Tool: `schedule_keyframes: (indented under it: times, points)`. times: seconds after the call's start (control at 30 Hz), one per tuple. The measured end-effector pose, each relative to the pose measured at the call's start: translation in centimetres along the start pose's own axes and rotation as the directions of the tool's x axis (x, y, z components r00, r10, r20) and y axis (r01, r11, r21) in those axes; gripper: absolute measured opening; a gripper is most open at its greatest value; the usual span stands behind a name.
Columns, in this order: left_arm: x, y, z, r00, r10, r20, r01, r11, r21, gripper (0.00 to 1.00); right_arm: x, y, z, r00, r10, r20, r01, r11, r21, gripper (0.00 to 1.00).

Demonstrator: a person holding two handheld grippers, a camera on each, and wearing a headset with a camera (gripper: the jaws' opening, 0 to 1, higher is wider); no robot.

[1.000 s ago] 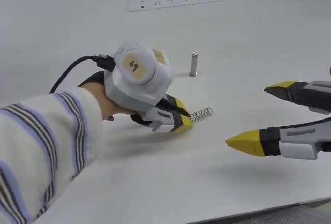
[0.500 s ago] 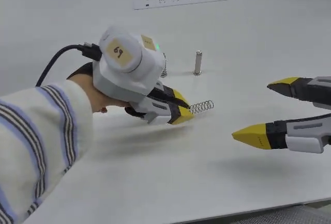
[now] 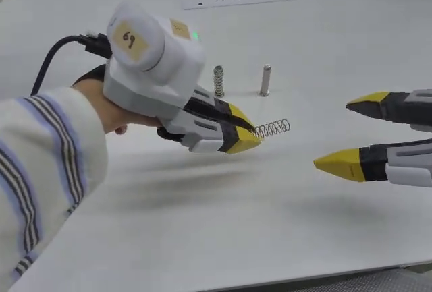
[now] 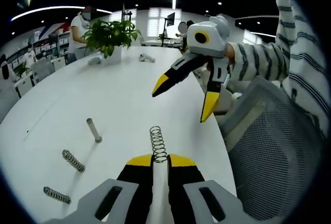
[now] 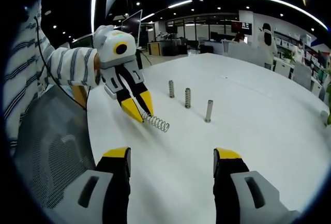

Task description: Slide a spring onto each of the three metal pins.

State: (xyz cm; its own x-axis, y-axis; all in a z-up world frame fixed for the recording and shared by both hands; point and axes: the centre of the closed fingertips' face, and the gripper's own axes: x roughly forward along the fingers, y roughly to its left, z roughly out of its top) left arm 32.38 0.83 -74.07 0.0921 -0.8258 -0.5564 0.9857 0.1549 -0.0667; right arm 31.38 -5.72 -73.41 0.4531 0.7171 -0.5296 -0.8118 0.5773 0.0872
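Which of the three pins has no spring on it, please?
The smooth bare pin ending the row; the other two pins carry springs.

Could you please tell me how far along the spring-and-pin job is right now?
Done: two slim metal pins carry coiled springs, the far pin and the middle pin of the row. In hand: the left gripper is shut on the third coiled wire spring. Left: the bare silver metal pin awaits it; the right gripper is open, jaws empty.
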Motion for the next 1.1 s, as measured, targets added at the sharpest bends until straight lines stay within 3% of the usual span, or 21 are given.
schedule_keyframes:
  times: [0.3, 0.47, 0.77, 1.1]
  points:
    - [-0.5, -0.9, 0.7, 0.9993, -0.038, 0.004, 0.038, 0.998, 0.044, 0.02, 0.8, 0.9, 0.5, 0.9969, 0.078, 0.008, -0.078, 0.997, -0.022, 0.41]
    - [-0.4, -1.7, 1.1, 0.9973, -0.072, 0.017, 0.071, 0.995, 0.065, 0.02, 1.2, 1.7, 1.4, 0.9921, 0.122, 0.027, -0.121, 0.991, -0.057, 0.38]
    - [-0.2, -2.5, 1.5, 0.9951, -0.097, 0.018, 0.095, 0.991, 0.096, 0.02, 1.8, 2.5, 1.3, 0.9838, 0.179, -0.011, -0.179, 0.979, -0.102, 0.22]
    - [0.2, -3.3, 0.7, 0.9924, -0.122, -0.017, 0.123, 0.986, 0.114, 0.02, 2.2, 3.1, 0.7, 0.9775, 0.208, -0.035, -0.211, 0.972, -0.104, 0.14]
